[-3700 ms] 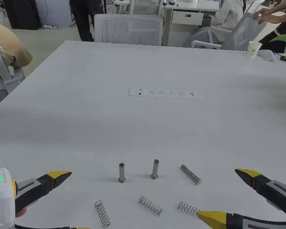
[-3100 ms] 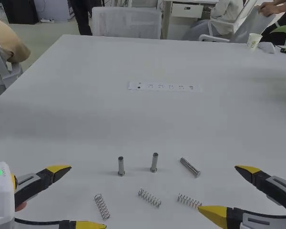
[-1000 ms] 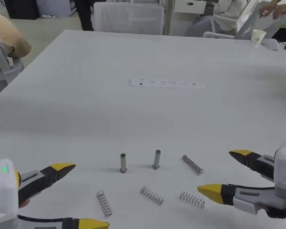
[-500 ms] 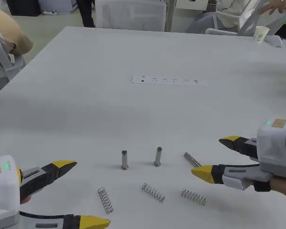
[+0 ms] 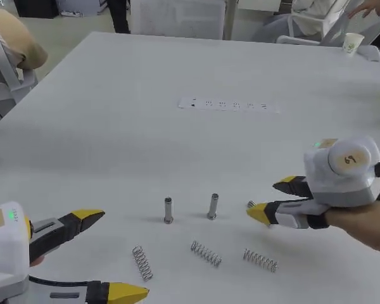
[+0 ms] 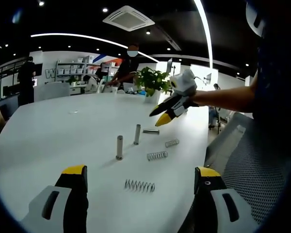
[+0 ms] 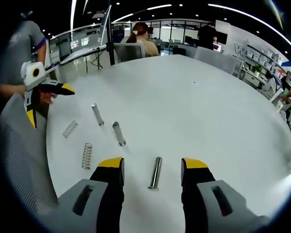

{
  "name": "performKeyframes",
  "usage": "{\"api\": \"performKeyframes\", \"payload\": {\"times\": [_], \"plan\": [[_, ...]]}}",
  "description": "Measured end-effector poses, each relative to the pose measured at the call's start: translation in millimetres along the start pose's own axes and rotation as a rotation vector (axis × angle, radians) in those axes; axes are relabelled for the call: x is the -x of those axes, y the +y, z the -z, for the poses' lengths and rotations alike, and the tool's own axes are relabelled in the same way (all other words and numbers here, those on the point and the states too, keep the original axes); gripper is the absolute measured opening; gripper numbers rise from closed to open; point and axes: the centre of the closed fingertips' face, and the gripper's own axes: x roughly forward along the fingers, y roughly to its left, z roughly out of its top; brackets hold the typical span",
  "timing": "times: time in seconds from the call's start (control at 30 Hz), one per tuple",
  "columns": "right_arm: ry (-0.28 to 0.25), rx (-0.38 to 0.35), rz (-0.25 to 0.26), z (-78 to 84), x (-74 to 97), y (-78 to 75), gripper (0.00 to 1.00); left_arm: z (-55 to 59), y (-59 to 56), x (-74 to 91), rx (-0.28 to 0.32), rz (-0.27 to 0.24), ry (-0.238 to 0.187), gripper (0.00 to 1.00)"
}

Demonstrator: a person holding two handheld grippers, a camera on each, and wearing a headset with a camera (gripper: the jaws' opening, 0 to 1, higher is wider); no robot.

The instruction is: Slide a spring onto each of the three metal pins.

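The right gripper, jaws spread and empty, has the lying pin on the table dead ahead at twelve o'clock, its long axis along the jaws; the open left gripper sits farther off.

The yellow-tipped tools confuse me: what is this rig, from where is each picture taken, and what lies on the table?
No robot here: a person holds a two-jaw tool in each hand. The head view comes from a headset camera; each round view comes from a camera on one tool, looking along its jaws. On the white table two pins stand upright, a third pin lies flat, and three springs lie loose. The left tool and the right tool are open and hold nothing; the third pin lies between the right tool's open jaws, ungripped.
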Motion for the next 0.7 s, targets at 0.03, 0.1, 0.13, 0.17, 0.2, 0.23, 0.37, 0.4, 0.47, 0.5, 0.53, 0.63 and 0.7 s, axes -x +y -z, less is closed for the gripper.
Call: {"api": "performKeyframes", "payload": {"times": [0.03, 0.1, 0.13, 0.17, 0.2, 0.23, 0.37, 0.4, 0.47, 0.5, 0.53, 0.63, 0.7], "plan": [[0.018, 0.004, 0.004, 1.6, -1.1, -0.2, 0.42, 0.0, 0.0, 0.0, 0.000, 0.000, 0.000, 0.88], [0.043, 0.015, 0.014, 4.3, -4.4, -2.8, 0.38, -0.1, 0.0, -0.1, 0.000, 0.000, 0.000, 0.88], [0.044, 0.019, 0.015, 4.0, -5.6, -3.3, 0.38, -0.4, -0.1, -0.1, 0.000, 0.000, -0.002, 0.88], [0.048, 0.019, 0.016, 4.1, -6.4, -3.2, 0.37, -0.6, 0.0, 0.0, -0.001, -0.001, -0.003, 0.88], [0.062, 0.012, 0.015, 5.6, -7.1, -3.2, 0.36, -0.7, -0.1, 0.2, -0.001, -0.001, -0.002, 0.88], [0.068, 0.008, 0.014, 5.9, -8.5, -3.4, 0.35, -1.2, -0.5, 0.3, 0.000, 0.000, -0.004, 0.88], [0.103, 0.005, 0.016, 8.4, -15.4, -4.9, 0.31, -1.4, -0.8, 0.0, -0.002, 0.001, -0.004, 0.88], [0.110, 0.003, 0.016, 8.6, -17.9, -5.3, 0.30, -1.3, -0.9, 0.0, -0.002, 0.002, -0.003, 0.89], [0.124, -0.002, 0.017, 9.4, -21.1, -5.6, 0.29, -1.2, -0.9, -0.1, -0.003, 0.003, -0.002, 0.88], [0.130, -0.004, 0.016, 9.6, -22.4, -5.6, 0.28, -1.1, -1.0, 0.0, -0.003, 0.003, -0.002, 0.88], [0.134, -0.005, 0.014, 9.7, -23.6, -5.4, 0.27, -1.2, -0.9, 0.0, -0.003, 0.003, -0.003, 0.88], [0.154, -0.004, 0.015, 10.7, -28.1, -5.9, 0.25, -1.6, -0.3, 0.2, 0.000, 0.002, -0.005, 0.88], [0.172, -0.007, 0.015, 12.5, -30.8, -6.5, 0.23, -1.8, -0.4, 0.1, 0.001, 0.002, -0.006, 0.88]]}}
